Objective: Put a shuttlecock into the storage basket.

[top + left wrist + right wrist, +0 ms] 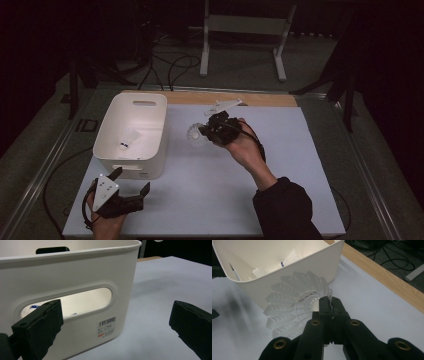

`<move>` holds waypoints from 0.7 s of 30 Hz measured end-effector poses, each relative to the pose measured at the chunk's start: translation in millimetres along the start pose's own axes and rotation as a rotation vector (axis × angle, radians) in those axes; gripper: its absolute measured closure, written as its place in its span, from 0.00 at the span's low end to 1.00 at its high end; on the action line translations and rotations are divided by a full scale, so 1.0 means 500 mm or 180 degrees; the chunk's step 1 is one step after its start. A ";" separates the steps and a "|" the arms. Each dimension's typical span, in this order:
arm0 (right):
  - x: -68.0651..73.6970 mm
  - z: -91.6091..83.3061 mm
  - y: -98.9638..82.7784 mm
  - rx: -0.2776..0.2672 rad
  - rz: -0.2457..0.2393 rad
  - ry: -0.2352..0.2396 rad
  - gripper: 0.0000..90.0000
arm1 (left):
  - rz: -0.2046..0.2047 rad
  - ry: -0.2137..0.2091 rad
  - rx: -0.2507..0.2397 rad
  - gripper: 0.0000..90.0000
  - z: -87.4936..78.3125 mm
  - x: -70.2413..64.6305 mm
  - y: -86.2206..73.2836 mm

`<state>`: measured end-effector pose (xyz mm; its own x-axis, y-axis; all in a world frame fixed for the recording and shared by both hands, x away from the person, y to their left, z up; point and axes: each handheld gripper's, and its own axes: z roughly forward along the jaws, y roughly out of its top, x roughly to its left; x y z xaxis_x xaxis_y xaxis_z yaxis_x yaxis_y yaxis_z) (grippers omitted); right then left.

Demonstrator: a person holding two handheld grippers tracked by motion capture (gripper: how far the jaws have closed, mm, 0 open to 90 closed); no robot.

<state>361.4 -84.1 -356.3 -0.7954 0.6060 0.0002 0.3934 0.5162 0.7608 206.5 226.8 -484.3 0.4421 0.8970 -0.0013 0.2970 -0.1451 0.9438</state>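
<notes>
A white plastic shuttlecock [294, 307] hangs in the air beside the white bin [287, 282], pinched at its skirt rim by my right gripper [331, 305], whose jaws are shut on it. From above, the shuttlecock [194, 134] sits just right of the bin [105, 132], with the right gripper [204, 132] behind it over the white mat. Another shuttlecock [128, 142] lies inside the bin. My left gripper [131, 181] rests at the front left, open, its jaws facing the bin's front wall [75, 272] and handle slot [82, 298].
A white mat [280, 165] covers the table, with a wooden strip [260, 99] along its far edge. A white flat piece [222, 106] lies at the far edge. Cables and a white stand [245, 25] are on the floor beyond.
</notes>
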 end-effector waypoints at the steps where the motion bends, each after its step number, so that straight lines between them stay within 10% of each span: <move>1: -0.001 0.000 0.002 -0.0001 0.0004 -0.0005 0.99 | -0.0003 -0.0001 -0.0002 0.00 0.000 0.000 0.000; 21: -0.016 -0.005 0.038 -0.0056 0.0043 -0.0095 0.99 | -0.0007 0.0003 -0.0015 0.00 0.000 0.000 0.000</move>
<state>374.3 -80.8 -340.5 -0.7759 0.6308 -0.0087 0.3956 0.4972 0.7721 206.5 226.7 -484.4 0.4407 0.8977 -0.0029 0.2939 -0.1412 0.9454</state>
